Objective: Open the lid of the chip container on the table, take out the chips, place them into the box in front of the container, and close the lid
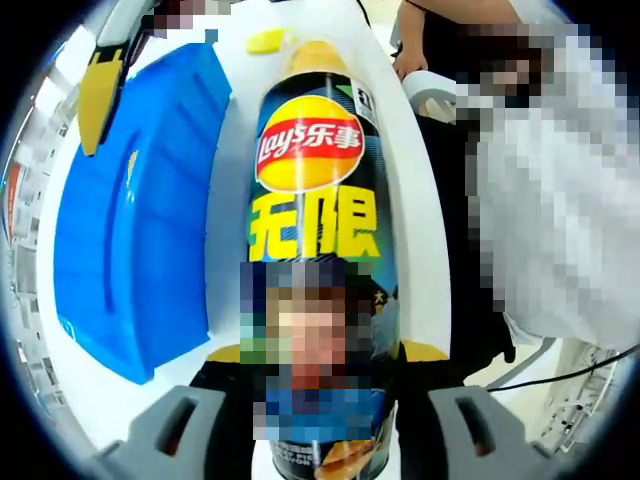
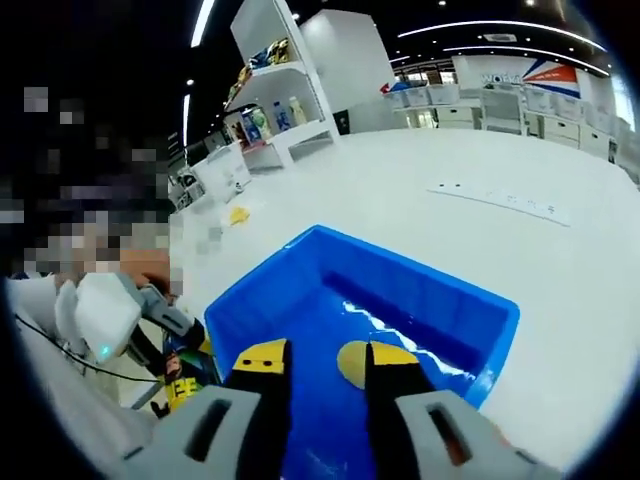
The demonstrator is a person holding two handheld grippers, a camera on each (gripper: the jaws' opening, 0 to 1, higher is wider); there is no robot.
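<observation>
A black Lay's chip can (image 1: 318, 200) runs forward between my left gripper's (image 1: 320, 400) jaws, which are shut on its lower part. Its far end looks tan; I cannot tell whether a lid is on it. To its left sits the blue box (image 1: 130, 230). In the right gripper view, my right gripper (image 2: 328, 375) hangs over the blue box (image 2: 440, 310) with its jaws a little apart. A yellow chip (image 2: 350, 368) lies in the box by the right fingertip, clear of the other finger. The can (image 2: 185, 378) and left gripper (image 2: 110, 318) sit at the box's left.
One loose yellow chip (image 1: 265, 40) lies on the white table (image 1: 420, 250) beyond the can, also seen as a loose chip (image 2: 239, 214) on the table (image 2: 400, 190). A person in white (image 1: 560, 220) stands along the table's edge. Shelves (image 2: 275, 110) stand far behind.
</observation>
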